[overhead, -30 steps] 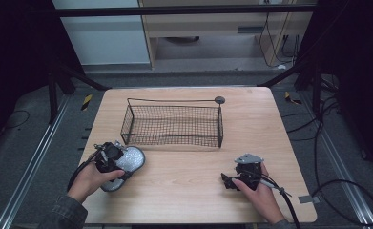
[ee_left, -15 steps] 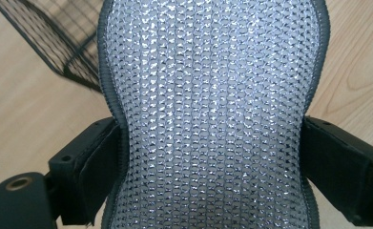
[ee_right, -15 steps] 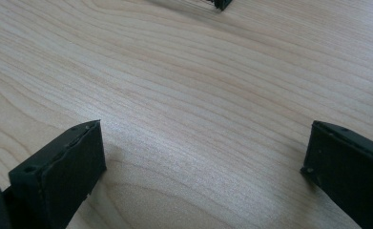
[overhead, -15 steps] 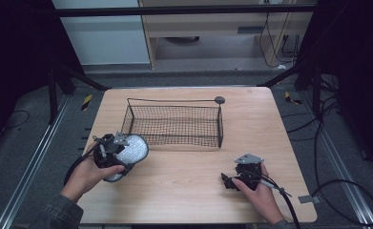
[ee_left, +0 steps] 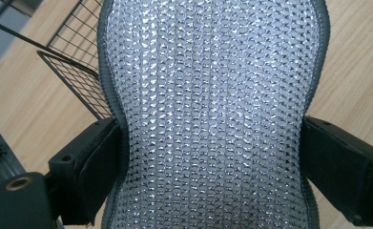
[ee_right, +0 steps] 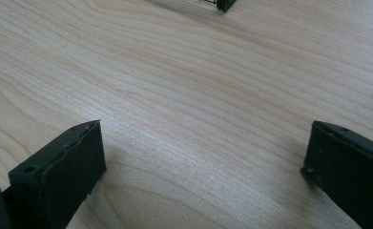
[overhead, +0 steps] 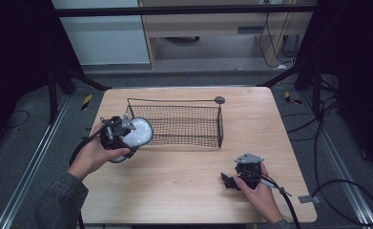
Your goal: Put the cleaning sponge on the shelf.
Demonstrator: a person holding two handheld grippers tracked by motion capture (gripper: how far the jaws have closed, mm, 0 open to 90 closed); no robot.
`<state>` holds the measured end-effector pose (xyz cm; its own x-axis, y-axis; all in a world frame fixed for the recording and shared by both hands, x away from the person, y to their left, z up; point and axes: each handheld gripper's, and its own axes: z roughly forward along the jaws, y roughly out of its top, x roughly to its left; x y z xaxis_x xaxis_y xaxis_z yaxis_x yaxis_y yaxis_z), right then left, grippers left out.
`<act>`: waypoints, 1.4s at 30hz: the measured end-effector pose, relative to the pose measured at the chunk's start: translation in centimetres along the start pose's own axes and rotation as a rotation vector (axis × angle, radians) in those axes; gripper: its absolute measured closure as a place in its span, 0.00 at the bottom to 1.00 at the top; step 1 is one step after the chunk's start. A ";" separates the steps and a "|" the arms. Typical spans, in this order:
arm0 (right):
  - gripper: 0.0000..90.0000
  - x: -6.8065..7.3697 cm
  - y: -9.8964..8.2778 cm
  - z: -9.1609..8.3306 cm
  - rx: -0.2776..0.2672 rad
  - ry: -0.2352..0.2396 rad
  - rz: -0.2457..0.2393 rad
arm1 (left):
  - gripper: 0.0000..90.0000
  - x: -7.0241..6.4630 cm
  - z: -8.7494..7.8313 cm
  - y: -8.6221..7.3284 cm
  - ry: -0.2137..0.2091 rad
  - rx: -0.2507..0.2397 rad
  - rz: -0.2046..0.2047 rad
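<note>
- Where the high view looks down on the wooden table (overhead: 184, 176), the left gripper (overhead: 119, 133) pinches a silver mesh pad (overhead: 137, 133) and holds it above the table, just beside the left end of the black wire basket (overhead: 184, 125); the right gripper (overhead: 229, 180) rests low near the table's near right edge, well apart from the basket.
- In the left gripper view, the silver mesh pad (ee_left: 208, 114) sits clamped at its narrow waist between the two black jaws, with the basket (ee_left: 74, 71) at upper left below it.
- In the right gripper view, the jaws stand spread wide over bare wood (ee_right: 198, 109), nothing between them.
</note>
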<state>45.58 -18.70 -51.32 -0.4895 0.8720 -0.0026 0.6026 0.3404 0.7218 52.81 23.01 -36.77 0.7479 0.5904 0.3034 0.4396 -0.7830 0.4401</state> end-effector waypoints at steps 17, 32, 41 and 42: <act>0.00 0.0 0.0 0.0 0.000 0.003 -0.003 | 0.12 -0.3 0.1 3.0 -0.005 -0.020 0.076; 0.00 0.0 0.0 0.0 0.001 0.004 -0.003 | 0.12 1.8 1.2 7.0 -0.045 -0.024 0.228; 0.00 0.0 0.0 0.0 0.000 0.004 -0.002 | 0.12 2.4 2.6 9.1 0.004 -0.050 0.275; 0.00 0.0 0.0 0.0 0.000 0.004 -0.003 | 0.12 2.5 2.8 9.2 -0.002 -0.052 0.273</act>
<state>45.62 -18.71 -51.33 -0.4936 0.8697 -0.0018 0.6014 0.3428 0.7217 60.10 16.68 -34.34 0.8363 0.3584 0.4149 0.1956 -0.9020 0.3848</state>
